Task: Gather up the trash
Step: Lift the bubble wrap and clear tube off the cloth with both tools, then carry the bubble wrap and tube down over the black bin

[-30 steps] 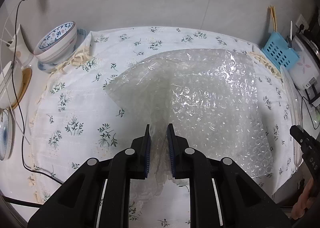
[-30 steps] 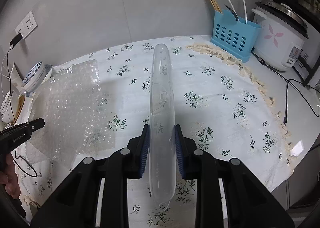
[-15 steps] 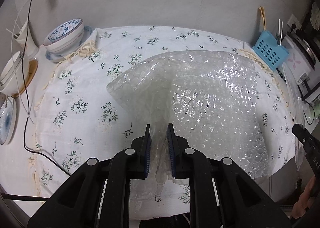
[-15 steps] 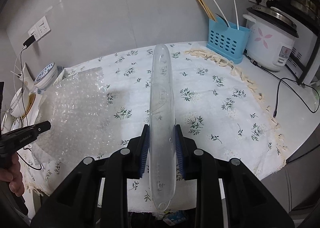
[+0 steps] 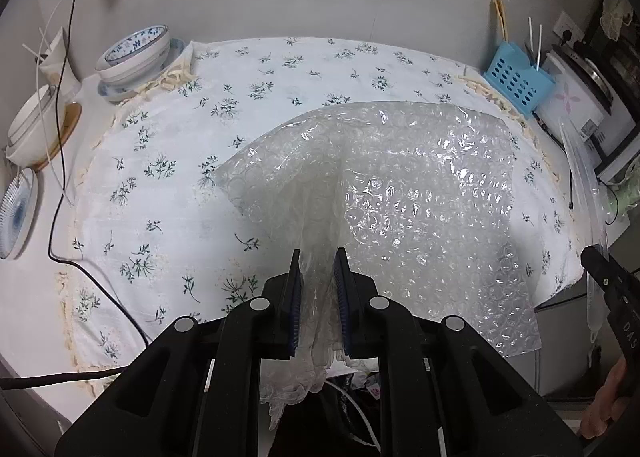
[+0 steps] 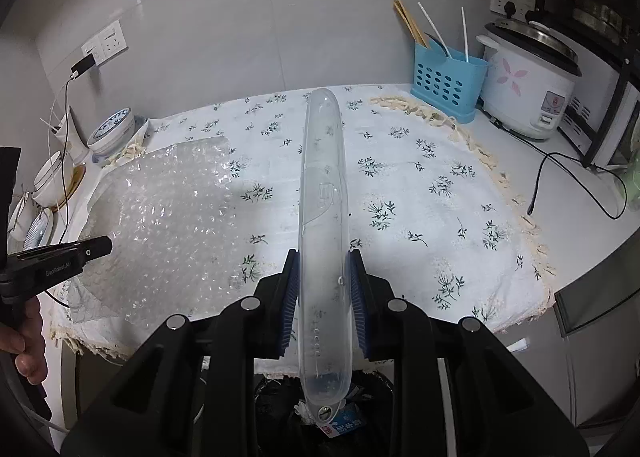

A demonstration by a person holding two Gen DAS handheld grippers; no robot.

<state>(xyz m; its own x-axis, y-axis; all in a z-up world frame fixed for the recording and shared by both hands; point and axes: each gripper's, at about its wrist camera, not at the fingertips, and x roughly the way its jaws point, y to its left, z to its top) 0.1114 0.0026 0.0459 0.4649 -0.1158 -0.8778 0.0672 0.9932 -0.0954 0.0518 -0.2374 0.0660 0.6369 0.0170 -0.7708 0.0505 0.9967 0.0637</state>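
The middle of the floral tablecloth [image 6: 420, 193] lies bare, leaving open room across the counter's centre. Its left end is crowded by stacked bowls [image 5: 134, 57], a plate [image 5: 16, 213] and a trailing black cable [image 5: 60, 145], while the right end is blocked by a blue utensil basket [image 6: 446, 85] and a rice cooker [image 6: 528, 85]. The held bubble wrap [image 5: 400, 193] drapes over the near edge.

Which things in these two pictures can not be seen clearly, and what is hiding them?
- Trash bin, right wrist view: mostly behind the right gripper and the clear plastic case.
- Bubble wrap, left wrist view: its pinched end is hidden inside the left gripper.
- Rice cooker label: too small to read.
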